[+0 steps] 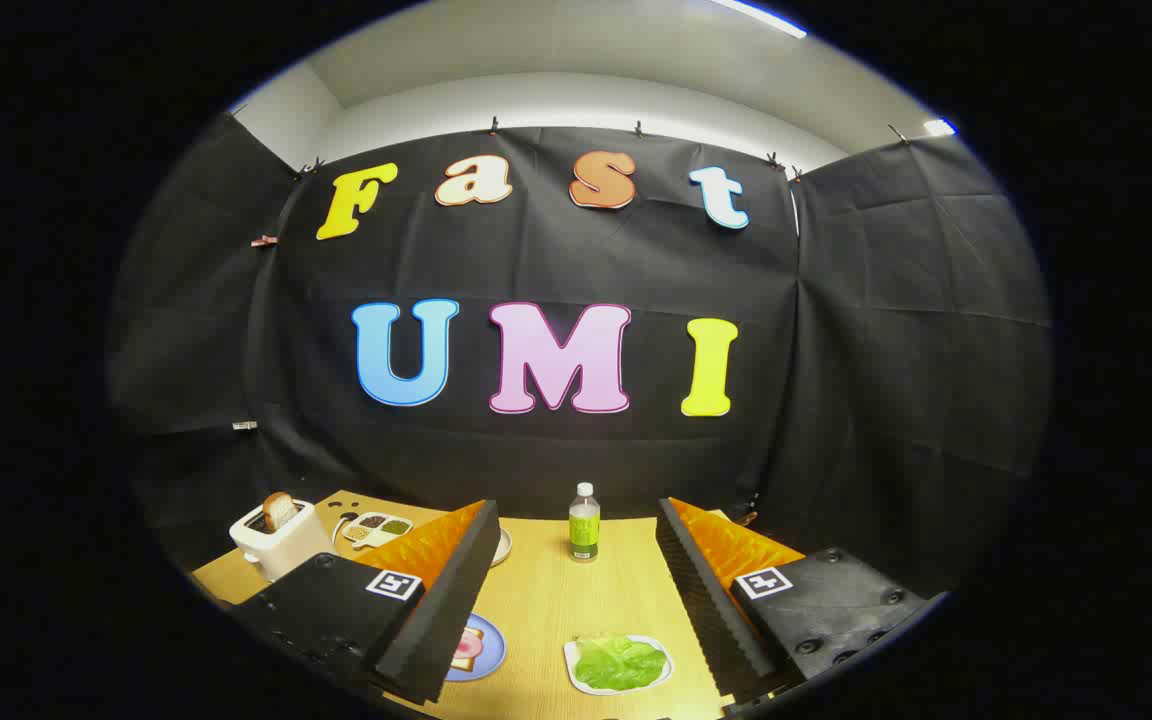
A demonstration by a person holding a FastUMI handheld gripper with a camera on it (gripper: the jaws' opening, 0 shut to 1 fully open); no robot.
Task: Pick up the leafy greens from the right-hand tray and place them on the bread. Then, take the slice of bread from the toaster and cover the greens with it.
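Black foam lined the fingers of our claw, which stood wide apart and empty above the wooden counter as we lined up for the first pick. Between the fingers and low down, nearer the right one, lay the leafy greens on their small white tray. Beside the left finger, partly hidden by it, sat the blue plate with what looked to be the bread on it. Beyond the fingers stood a green-labelled bottle, and farther left a divided dish of small portions, with the white toaster holding an upright slice.

We judged that the step in hand was the reach for the greens, and that nothing had yet been moved. To do it well, we thought the claw should tip down and shift a little right so the leaf sat centred between the fingers. A soft, flat leaf would likely want a light pinch at a raised fold, not a scrape along the tray. Too deep a bite might have dragged the tray with it.
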